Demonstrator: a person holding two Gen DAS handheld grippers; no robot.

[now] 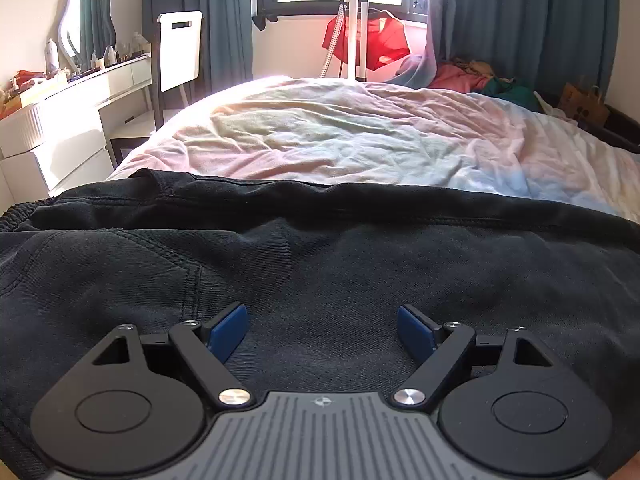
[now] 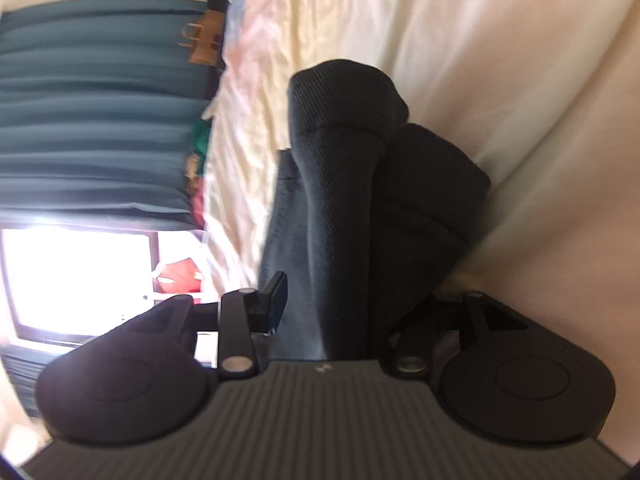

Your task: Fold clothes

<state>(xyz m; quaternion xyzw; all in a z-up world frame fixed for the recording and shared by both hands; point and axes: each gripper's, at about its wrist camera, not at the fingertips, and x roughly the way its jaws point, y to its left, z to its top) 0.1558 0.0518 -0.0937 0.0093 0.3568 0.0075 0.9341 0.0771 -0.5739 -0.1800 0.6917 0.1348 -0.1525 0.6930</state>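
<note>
While hand-held gripper (image 1: 322, 330) gapes, trousers (image 1: 320, 264) seemingly flat.

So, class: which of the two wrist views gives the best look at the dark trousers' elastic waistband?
The left wrist view. The trousers spread flat across it, with the gathered waistband at the left edge. The right wrist view is blurred and rolled sideways; it shows only a bunched fold of the trousers, no waistband.

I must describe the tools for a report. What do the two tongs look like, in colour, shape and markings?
Both tongs have a grey ribbed body with a small round emblem, two black round housings, black link arms on silver screws, and fingers with blue pads. No cables or sleeves show.
</note>
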